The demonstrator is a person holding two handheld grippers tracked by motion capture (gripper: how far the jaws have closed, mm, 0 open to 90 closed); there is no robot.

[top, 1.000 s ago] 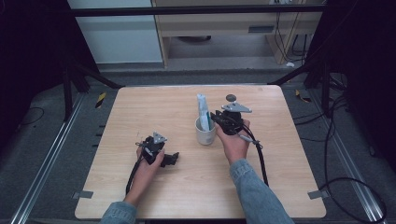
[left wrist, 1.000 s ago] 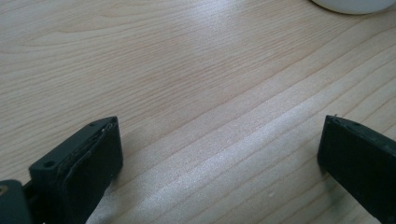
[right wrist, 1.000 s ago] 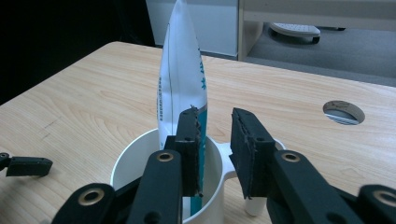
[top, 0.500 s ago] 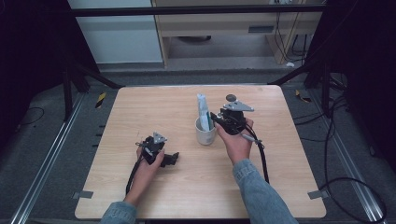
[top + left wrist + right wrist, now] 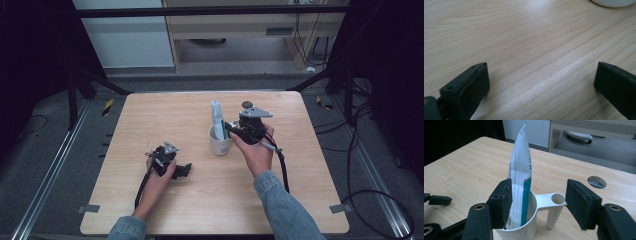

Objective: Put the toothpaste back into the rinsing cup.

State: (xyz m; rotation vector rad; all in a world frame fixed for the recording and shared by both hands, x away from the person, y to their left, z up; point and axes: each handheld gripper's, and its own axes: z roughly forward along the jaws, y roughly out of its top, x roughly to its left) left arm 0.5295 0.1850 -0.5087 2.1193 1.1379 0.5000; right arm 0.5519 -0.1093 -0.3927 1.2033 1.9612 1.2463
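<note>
One white cup [image 5: 219, 142] near the surface's [image 5: 150, 115] middle holds an upright tube [image 5: 217, 119], the right claw [image 5: 537, 202], just opening, straddles it loosely, while the left claw [image 5: 541, 82] rests wide toward the near-left corner.

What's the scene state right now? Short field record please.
cup: white cup upright on the table, handle toward the right tongs
tube: white and teal tube standing in the cup
right tongs: right tongs just been opening, jaws apart either side of the tube, one pad close beside it
left tongs: left tongs open over bare wood
</note>
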